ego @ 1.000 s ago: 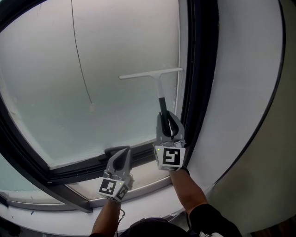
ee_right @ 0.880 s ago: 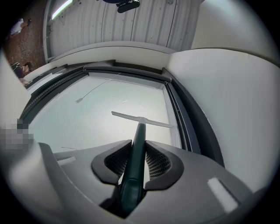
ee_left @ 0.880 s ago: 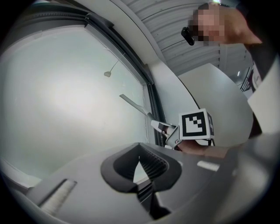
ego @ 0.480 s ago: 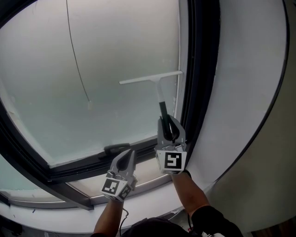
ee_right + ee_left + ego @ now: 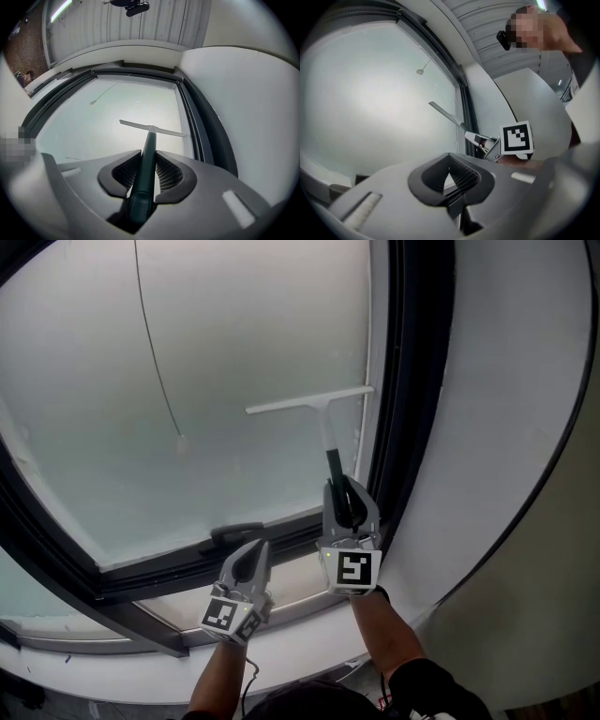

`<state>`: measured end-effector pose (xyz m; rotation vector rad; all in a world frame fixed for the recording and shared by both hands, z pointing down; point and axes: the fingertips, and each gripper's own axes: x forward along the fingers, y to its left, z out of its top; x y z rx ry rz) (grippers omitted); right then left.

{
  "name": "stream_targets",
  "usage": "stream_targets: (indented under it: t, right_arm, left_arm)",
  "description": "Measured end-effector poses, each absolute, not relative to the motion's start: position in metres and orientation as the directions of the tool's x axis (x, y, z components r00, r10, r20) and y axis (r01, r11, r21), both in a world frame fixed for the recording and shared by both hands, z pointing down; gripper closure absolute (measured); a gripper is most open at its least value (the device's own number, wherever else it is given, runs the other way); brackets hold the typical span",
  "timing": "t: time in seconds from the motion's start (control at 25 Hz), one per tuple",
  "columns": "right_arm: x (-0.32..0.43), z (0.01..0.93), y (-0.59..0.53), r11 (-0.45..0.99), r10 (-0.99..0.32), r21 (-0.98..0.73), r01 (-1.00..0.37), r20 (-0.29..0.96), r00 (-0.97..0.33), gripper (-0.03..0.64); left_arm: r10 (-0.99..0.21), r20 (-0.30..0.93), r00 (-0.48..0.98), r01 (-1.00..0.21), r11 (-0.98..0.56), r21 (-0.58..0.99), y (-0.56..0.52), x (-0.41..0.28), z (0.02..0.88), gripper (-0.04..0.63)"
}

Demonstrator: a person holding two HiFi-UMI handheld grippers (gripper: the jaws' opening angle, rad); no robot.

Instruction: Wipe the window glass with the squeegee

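The squeegee [image 5: 329, 432] has a white blade [image 5: 309, 404] lying flat against the frosted window glass [image 5: 234, 343], close to the glass's right edge. Its dark handle [image 5: 144, 164] runs down into my right gripper [image 5: 343, 491], which is shut on it. In the right gripper view the blade [image 5: 152, 127] stands straight ahead of the jaws. My left gripper [image 5: 254, 559] hovers lower left, just below the bottom frame, shut with nothing in it. In the left gripper view the squeegee [image 5: 446, 115] and the right gripper [image 5: 487, 143] show to the right.
A dark window handle [image 5: 236, 532] sits on the bottom frame just above my left gripper. The black frame post [image 5: 412, 381] runs right beside the blade's end. A thin cord [image 5: 155, 362] hangs over the glass at the left. A pale sill [image 5: 291, 607] lies below, with white wall [image 5: 506, 427] to the right.
The squeegee has slid a little down the glass toward the bottom frame. My left gripper now sits slightly lower than the window handle it overlapped before.
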<state>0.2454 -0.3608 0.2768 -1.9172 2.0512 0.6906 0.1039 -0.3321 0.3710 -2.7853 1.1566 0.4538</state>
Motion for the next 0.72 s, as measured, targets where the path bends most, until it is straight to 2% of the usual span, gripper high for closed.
stream_targets:
  t: [0.28,0.48,0.72]
  right_arm:
    - [0.245,0.288,-0.358,0.031,-0.871,0.164,-0.986,-0.48,-0.107,0.52]
    - [0.246,0.296,-0.358,0.033,-0.875,0.167,-0.985,-0.471,-0.109,0.52]
    - [0.247,0.307,-0.355,0.038,-0.884,0.175,-0.984,-0.453,-0.114,0.52]
  left_arm:
    - [-0.684,-0.301,0.664,-0.719,-0.695,-0.007,-0.323,0.111,0.369,0.597]
    - [-0.675,-0.271,0.687,-0.718,-0.689,-0.103,-0.316,0.124,0.378,0.597]
    - [-0.695,-0.279,0.663,-0.733,-0.678,-0.053,-0.318,0.119,0.38,0.597]
